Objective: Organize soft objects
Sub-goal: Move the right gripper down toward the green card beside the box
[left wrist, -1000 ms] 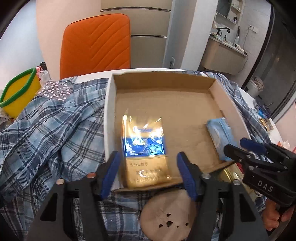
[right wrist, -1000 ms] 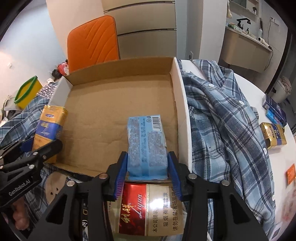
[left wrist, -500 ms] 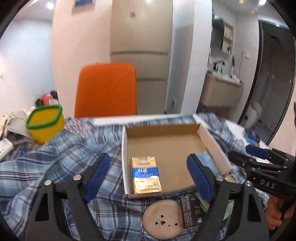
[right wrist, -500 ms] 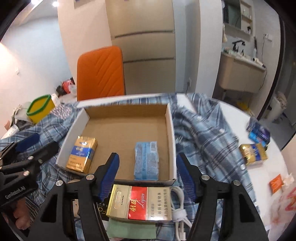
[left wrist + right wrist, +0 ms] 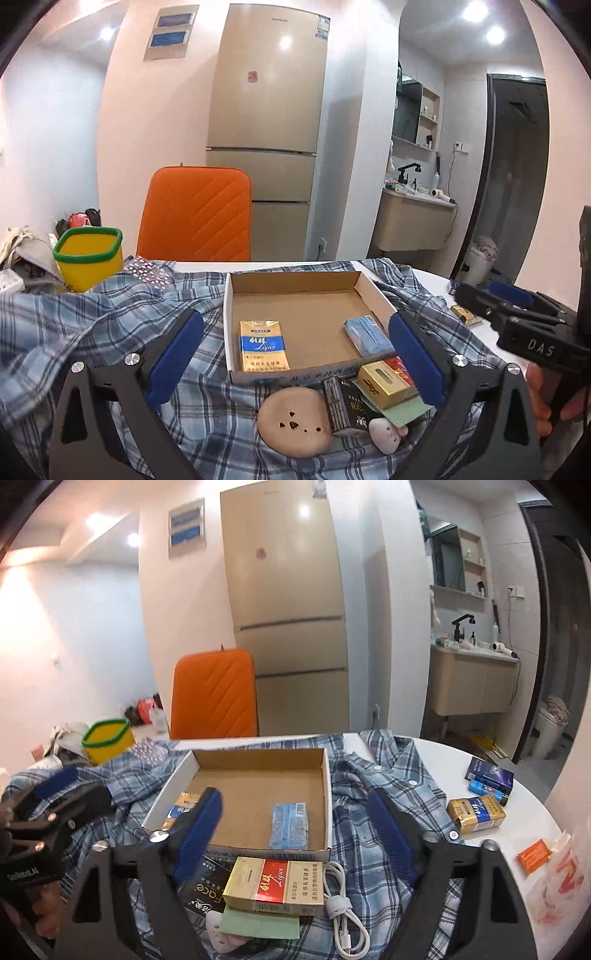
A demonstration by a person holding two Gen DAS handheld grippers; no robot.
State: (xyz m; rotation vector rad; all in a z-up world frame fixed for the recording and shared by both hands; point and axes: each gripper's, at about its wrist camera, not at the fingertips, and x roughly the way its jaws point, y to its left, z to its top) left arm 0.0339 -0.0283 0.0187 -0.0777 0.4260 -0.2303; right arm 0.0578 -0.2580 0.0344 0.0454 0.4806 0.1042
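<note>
Both my hand-held grippers, left [image 5: 295,354] and right [image 5: 295,823], have lifted back, jaws just opening empty, leaving the soft gold-and-blue foil pack [image 5: 263,345] and light-blue tissue packet [image 5: 290,825] in the shallow cardboard box [image 5: 325,775]; light, crushable, best gripped across their sides.

I see the shallow cardboard box [image 5: 236,295] sitting open on the rumpled blue plaid shirt [image 5: 92,325]. Inside it, the gold-and-blue soft pack [image 5: 263,346] lies flat against the left wall at the near edge, and the pale blue tissue packet [image 5: 290,825] lies flat by the right wall, well apart from it.
</note>
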